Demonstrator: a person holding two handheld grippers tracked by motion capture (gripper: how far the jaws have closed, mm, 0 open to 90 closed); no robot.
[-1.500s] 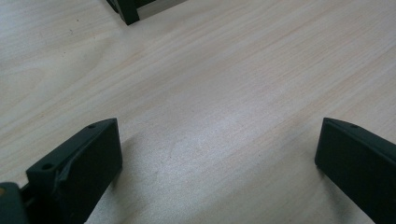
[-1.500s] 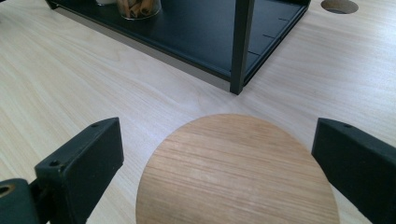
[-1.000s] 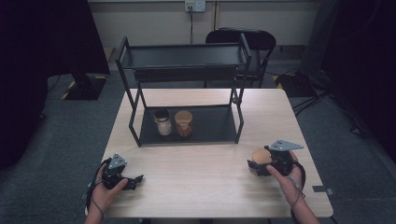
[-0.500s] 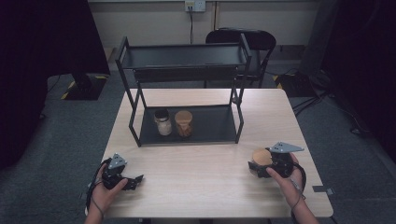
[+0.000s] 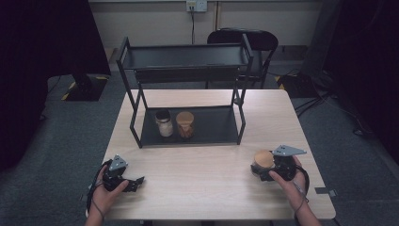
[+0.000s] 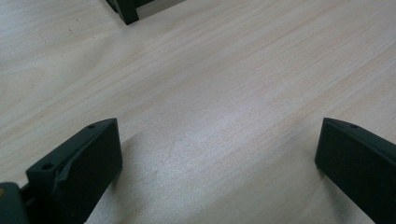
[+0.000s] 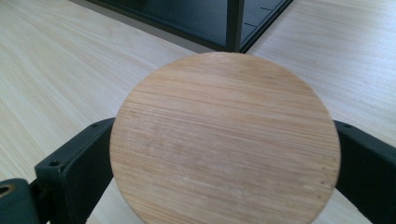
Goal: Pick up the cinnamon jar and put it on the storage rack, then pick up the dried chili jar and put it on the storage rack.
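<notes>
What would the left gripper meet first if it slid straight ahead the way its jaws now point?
Bare table, as far as its own view shows. The left gripper is open with nothing between its jaws. The foot of the black shelf rack lies off to the left of that line, so it would probably be missed, though depth is unclear.

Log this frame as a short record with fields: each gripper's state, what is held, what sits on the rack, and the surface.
left gripper: open, holding nothing, low over the table
right gripper: shut on wooden-lidded jar
rack: black, two tiers; top shelf bare
lower shelf: black-lidded jar beside second wooden-lidded jar
table: light wood
</notes>
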